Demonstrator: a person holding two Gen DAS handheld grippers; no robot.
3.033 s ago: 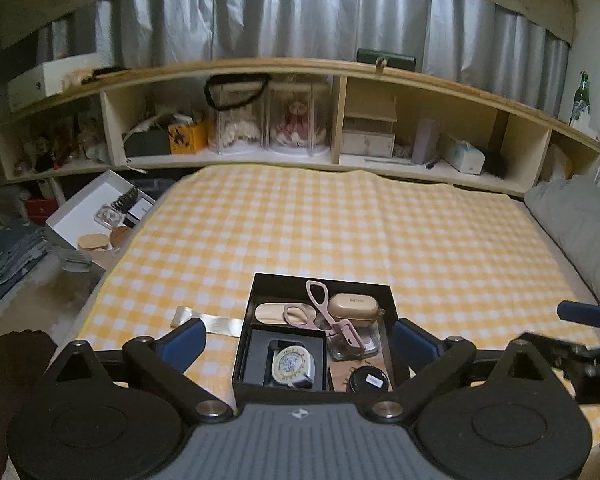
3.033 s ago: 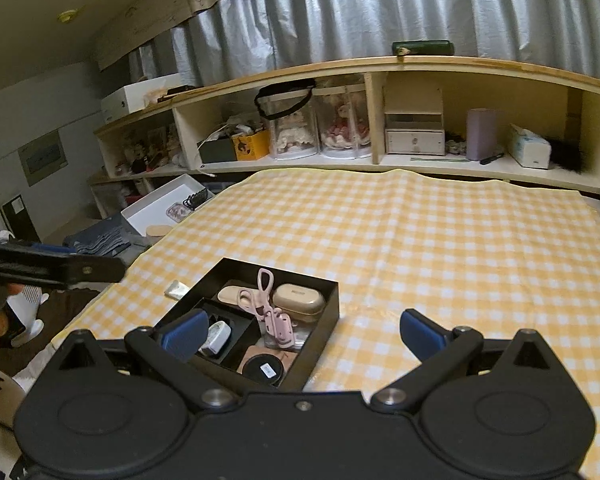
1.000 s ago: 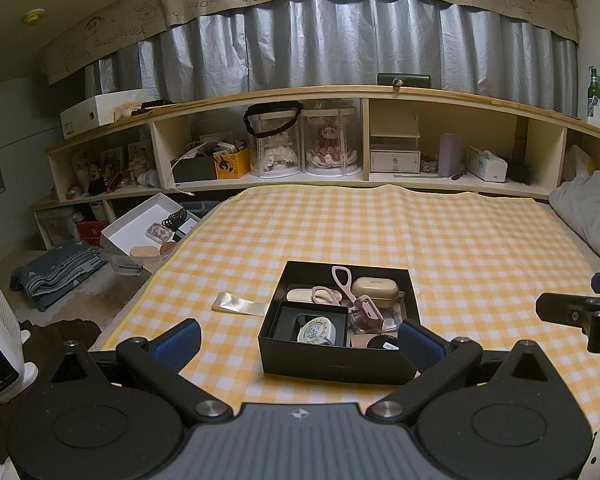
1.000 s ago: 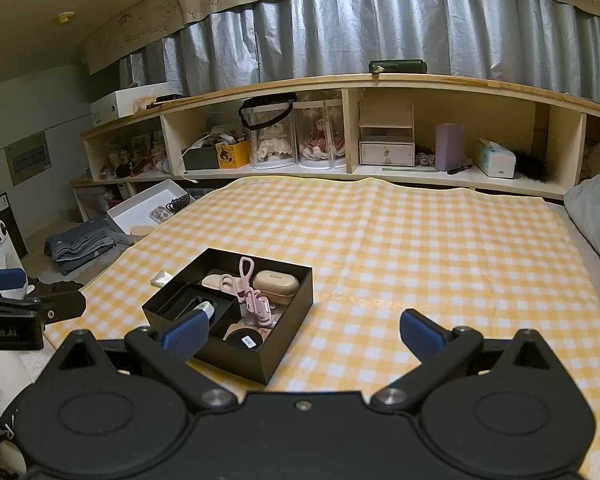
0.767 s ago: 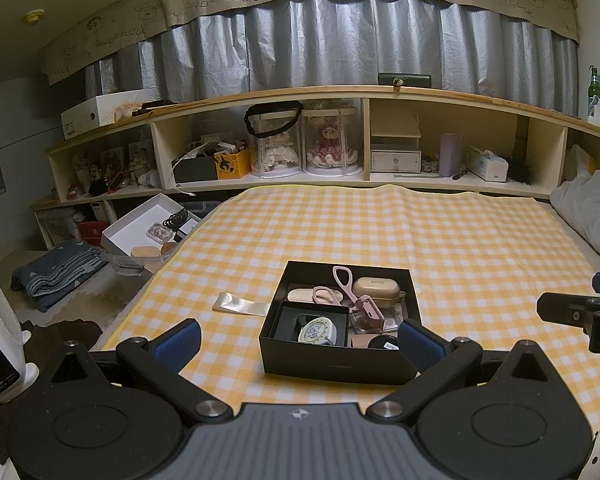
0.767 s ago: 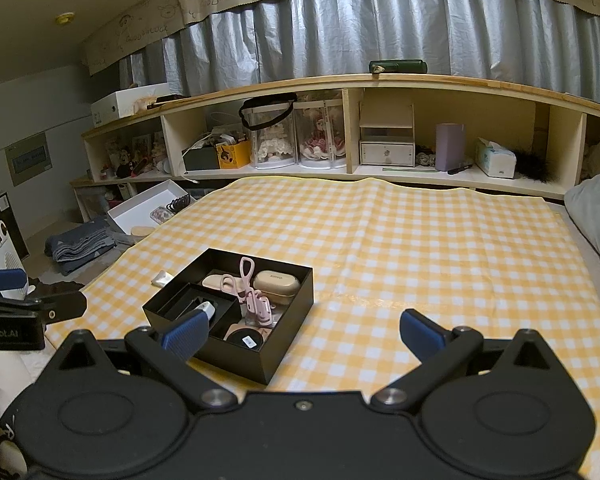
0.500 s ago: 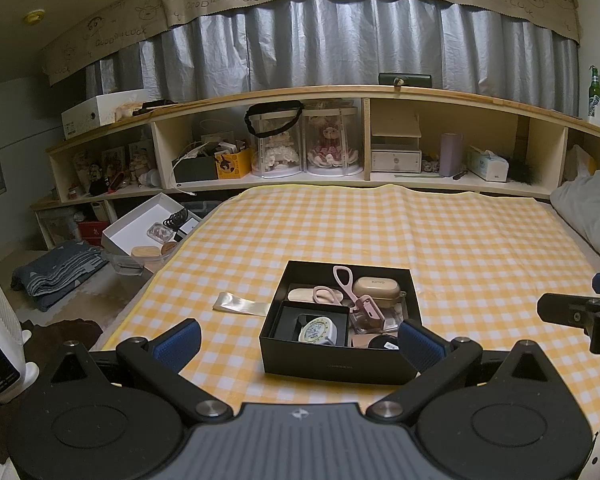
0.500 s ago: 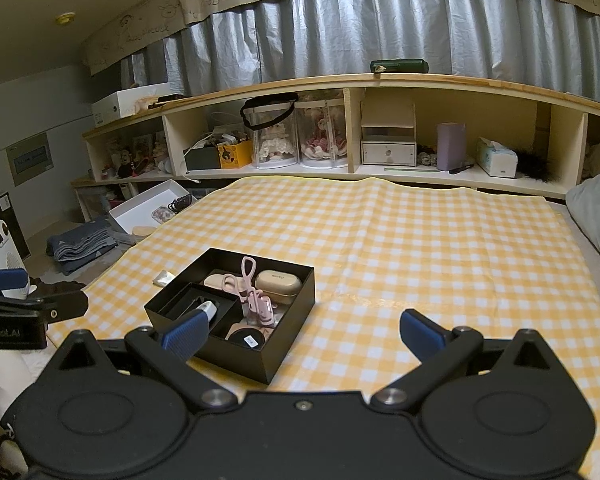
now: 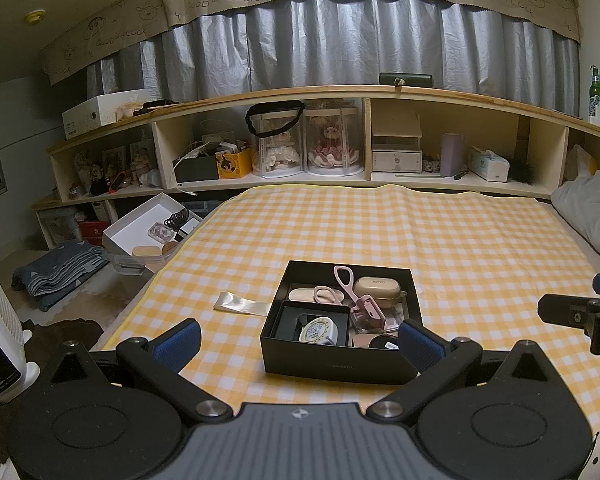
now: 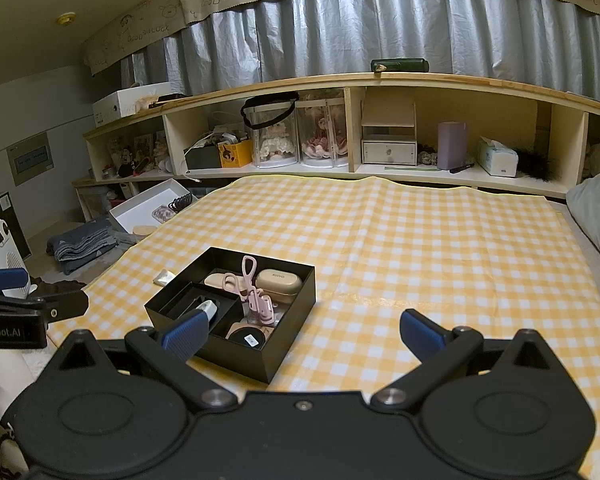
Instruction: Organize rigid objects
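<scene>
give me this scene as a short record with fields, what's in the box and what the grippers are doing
surface: yellow checked cloth
container: black box, open, on the cloth
inner compartment: tape measure
other contents: pink eyelash curler, beige case, round black item
beside box: silver strip on the cloth, touching the box's left side
left gripper: open, empty, held short of the box
right gripper: open, empty, box toward its left

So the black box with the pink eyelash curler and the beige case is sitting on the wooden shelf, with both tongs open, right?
Not quite. The black box with the pink eyelash curler and beige case sits on the yellow checkered cloth, not the wooden shelf; the left wrist view shows it. Both tongs are open.
</scene>
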